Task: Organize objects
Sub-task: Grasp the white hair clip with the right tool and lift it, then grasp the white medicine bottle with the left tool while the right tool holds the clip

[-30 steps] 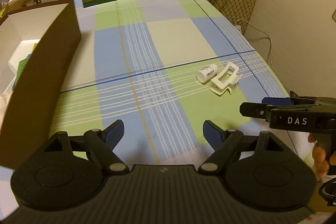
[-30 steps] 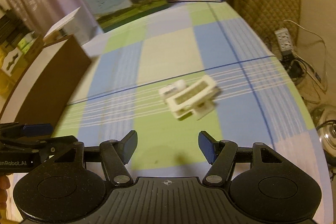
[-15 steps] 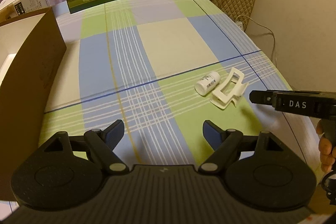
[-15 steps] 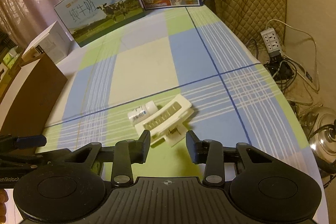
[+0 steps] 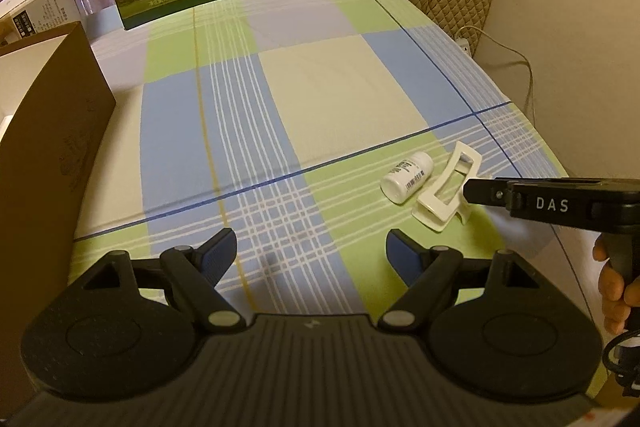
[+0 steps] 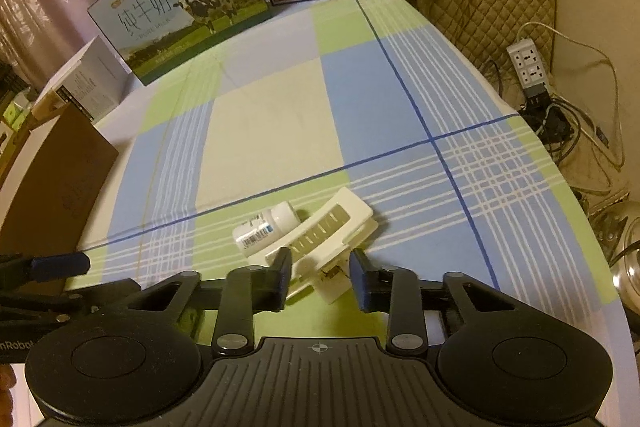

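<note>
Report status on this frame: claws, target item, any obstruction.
Left claw open, idle over the cloth. Right claw open, straddling the white hair clip, not yet gripping. Small white bottle lies against the clip's left side, crowding the grasp.

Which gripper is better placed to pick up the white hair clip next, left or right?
Right. The right gripper already straddles the white hair clip, jaws open either side of its near end. The left gripper hangs open over bare cloth, apart from it.
</note>
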`<state>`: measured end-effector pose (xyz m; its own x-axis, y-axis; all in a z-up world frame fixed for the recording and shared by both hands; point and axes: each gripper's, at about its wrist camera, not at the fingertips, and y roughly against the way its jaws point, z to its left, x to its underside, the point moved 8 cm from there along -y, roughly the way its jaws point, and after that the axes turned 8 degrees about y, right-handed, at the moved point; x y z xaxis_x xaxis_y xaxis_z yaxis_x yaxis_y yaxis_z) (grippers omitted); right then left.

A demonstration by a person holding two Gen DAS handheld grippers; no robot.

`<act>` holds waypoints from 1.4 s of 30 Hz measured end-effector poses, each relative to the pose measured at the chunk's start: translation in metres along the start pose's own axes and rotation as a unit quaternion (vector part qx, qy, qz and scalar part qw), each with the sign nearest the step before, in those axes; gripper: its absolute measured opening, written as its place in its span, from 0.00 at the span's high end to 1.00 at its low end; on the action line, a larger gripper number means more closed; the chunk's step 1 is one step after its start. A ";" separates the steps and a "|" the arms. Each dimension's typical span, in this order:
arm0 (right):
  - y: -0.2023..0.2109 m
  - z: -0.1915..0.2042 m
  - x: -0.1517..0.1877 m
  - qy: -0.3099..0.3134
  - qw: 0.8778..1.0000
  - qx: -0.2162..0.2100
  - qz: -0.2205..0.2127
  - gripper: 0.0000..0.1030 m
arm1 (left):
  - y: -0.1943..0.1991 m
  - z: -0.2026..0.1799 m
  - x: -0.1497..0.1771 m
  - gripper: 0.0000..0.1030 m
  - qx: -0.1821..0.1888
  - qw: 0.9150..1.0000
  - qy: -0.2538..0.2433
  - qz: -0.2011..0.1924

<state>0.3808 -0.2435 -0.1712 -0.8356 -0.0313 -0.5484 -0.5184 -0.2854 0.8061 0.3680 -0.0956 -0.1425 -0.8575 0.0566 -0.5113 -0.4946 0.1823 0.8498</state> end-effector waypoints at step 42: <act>-0.015 -0.038 -0.012 0.153 0.985 0.070 -0.030 0.64 | -0.065 -0.058 -0.018 0.24 0.046 0.995 -0.084 0.027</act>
<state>0.4051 -0.2753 -0.1849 -0.7195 -0.3124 -0.6202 -0.6031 -0.1617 0.7811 0.4077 -0.1652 -0.1807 -0.8432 0.2299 -0.4859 -0.4269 0.2628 0.8653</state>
